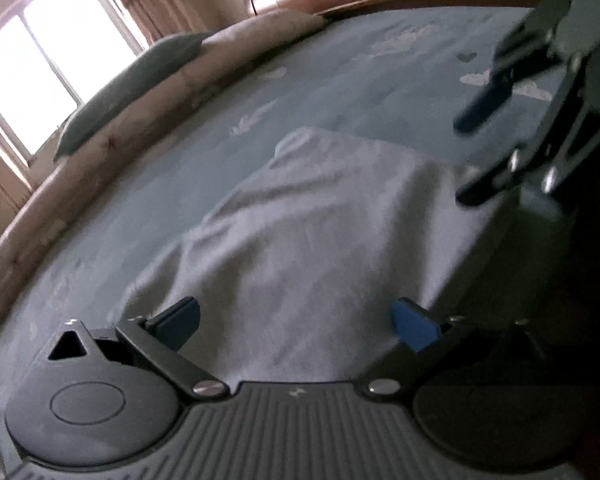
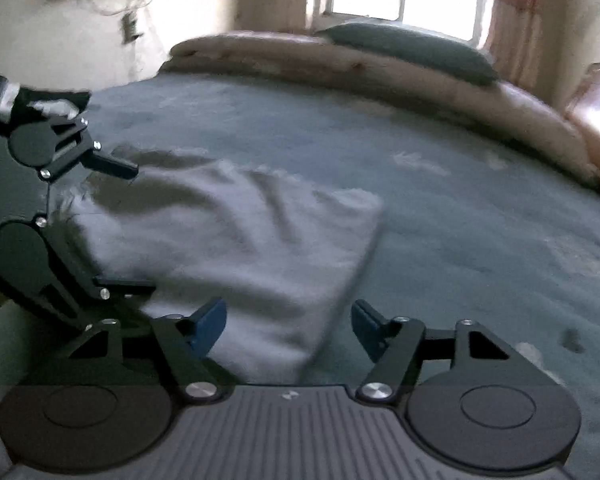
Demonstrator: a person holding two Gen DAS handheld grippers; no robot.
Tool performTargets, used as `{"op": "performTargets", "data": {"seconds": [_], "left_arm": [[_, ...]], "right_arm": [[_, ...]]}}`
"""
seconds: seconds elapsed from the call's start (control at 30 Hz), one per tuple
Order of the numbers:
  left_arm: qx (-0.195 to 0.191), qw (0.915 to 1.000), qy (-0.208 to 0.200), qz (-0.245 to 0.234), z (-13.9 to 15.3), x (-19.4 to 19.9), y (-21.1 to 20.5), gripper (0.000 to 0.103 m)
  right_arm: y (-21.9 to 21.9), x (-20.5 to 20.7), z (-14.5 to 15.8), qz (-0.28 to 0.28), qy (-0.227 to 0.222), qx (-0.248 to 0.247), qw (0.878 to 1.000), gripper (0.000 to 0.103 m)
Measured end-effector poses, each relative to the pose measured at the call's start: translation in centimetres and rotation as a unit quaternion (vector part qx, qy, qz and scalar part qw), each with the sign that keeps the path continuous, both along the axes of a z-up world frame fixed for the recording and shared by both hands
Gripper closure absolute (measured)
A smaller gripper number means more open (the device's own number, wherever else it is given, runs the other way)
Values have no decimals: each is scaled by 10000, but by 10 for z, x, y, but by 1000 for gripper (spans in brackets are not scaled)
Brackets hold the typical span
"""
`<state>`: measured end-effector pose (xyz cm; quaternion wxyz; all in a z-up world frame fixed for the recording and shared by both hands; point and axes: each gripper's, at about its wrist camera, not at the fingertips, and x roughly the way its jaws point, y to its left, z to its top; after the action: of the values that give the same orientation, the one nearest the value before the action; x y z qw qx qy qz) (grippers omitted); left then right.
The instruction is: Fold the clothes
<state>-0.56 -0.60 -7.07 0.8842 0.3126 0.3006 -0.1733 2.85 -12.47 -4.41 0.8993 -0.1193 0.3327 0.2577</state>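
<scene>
My left gripper [image 1: 296, 322] and right gripper [image 2: 288, 326] both spread wide, empty, grey garment [image 2: 236, 240] on teal bedspread [image 2: 460, 208], pillow [image 2: 412, 50] well beyond

Bed [image 2: 480, 232] with blue-green patterned sheet. Grey folded garment [image 2: 240, 248] lies flat on it, near the front edge. Rolled beige quilt [image 2: 440, 80] runs along the far edge; a grey-green pillow [image 2: 412, 50] rests on the quilt.

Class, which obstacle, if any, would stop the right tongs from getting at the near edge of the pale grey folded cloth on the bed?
Probably none. The right tongs are open with the pale grey folded cloth just ahead, and nothing lies between. The left tongs are off to the cloth's far side.
</scene>
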Motion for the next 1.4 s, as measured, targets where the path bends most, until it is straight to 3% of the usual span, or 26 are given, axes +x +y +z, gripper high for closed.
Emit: {"op": "performTargets", "data": {"seconds": [0.1, 0.2, 0.37, 0.53, 0.67, 0.8, 0.87, 1.03, 1.2, 1.27, 1.4], "left_arm": [[-3, 9994, 313, 138, -11, -2, 12, 1], [56, 9985, 504, 212, -18, -4, 23, 1], [-361, 9991, 192, -80, 24, -3, 30, 1], [-927, 9957, -11, -58, 58, 35, 48, 1], [-1524, 9872, 300, 363, 54, 80, 75, 1], [-1969, 9694, 1167, 893, 26, 117, 112, 1], [-2057, 9632, 1356, 1071, 8, 112, 125, 1], [-2029, 9677, 1186, 917, 5, 96, 133, 1], [-2000, 9715, 1015, 762, 2, 81, 141, 1], [-1987, 9730, 943, 698, 1, 74, 144, 1], [-1947, 9778, 650, 420, 20, 53, 138, 1]], "right_arm": [[4, 1, -23, 96, 326, -221, 9992, 36], [-12, 4, -26, -11, 616, 97, 9981, 36], [-26, 12, 4, -71, 393, 308, 9987, 34], [-31, 51, 33, -39, 228, 754, 9969, 28], [-10, 88, 34, 97, 302, 877, 9956, 26], [13, 124, 32, 240, 455, 982, 9938, 24], [32, 141, 29, 366, 565, 1024, 9925, 24], [94, 168, 21, 946, 625, 942, 9891, 23], [147, 181, -13, 1218, 625, 154, 9905, 22], [148, 184, -25, 1156, 745, 202, 9903, 19], [135, 186, -9, 1034, 780, 569, 9899, 19]]}}
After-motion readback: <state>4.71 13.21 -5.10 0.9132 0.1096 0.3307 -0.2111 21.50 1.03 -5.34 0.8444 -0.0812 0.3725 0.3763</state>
